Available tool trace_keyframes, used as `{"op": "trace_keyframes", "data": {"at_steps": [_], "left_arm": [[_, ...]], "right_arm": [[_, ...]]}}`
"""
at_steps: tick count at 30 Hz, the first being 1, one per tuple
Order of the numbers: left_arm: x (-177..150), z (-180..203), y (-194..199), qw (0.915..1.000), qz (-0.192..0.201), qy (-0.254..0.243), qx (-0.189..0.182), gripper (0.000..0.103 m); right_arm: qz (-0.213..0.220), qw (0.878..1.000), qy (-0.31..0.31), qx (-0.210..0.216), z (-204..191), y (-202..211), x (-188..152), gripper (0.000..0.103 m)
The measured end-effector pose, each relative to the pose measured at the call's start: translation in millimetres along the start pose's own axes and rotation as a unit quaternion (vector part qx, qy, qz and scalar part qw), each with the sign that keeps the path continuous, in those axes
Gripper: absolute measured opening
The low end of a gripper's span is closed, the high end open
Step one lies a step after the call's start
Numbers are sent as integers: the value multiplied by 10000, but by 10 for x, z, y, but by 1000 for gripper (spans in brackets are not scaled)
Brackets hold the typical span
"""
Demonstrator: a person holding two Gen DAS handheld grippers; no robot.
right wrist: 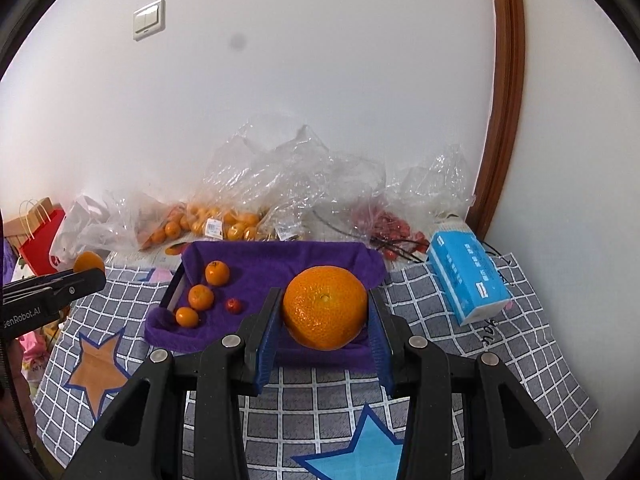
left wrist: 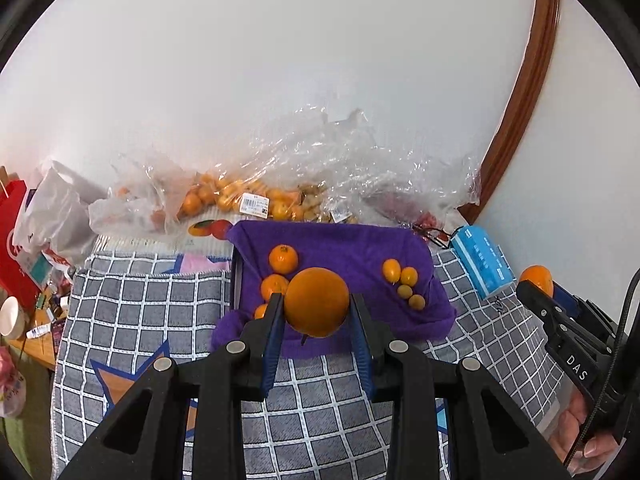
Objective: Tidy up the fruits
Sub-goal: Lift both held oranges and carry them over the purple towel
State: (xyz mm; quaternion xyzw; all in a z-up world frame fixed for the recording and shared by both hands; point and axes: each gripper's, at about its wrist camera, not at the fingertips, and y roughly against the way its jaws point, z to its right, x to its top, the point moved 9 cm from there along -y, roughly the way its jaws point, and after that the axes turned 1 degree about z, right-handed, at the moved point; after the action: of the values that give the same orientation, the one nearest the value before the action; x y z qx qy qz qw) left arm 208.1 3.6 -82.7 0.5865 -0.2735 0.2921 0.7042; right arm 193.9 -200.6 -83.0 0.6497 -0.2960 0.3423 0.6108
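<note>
Both my grippers carry fruit: left gripper fingers clamped on an orange, right gripper clamped on a bigger orange. Ahead, purple-lined tray holds several small ones; bagged fruit beyond is unsorted.

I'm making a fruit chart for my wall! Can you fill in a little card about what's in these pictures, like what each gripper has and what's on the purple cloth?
Left hand-held gripper: shut on a smooth orange
Right hand-held gripper: shut on a bigger, bumpy orange
Purple cloth: covers a tray on the checked blanket
On the cloth, left side: three small mandarins and one tiny red fruit
On the cloth, right side: four kumquats
Behind the cloth: clear plastic bags with more fruit
Right of the cloth: blue tissue pack
</note>
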Motion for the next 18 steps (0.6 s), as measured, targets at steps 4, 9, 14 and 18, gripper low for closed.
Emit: {"op": "trace_keyframes", "data": {"at_steps": [4,9,14,18], "left_arm": [[54,-1,14,10000,57,-16,2,30],[94,-19,16,10000,82,-4,7,30],[146,-55,18,9999,123,7,5,30],[190,-79,20,9999,164,19,14,30]], "right_arm": [[25,10000,21,16,-23,-1,52,41],[49,10000,43,47,-66,-15,111,41],[32,10000,51,60,-105,-56,153,41],[44,9999,83,68,-131,-76,188,41]]}}
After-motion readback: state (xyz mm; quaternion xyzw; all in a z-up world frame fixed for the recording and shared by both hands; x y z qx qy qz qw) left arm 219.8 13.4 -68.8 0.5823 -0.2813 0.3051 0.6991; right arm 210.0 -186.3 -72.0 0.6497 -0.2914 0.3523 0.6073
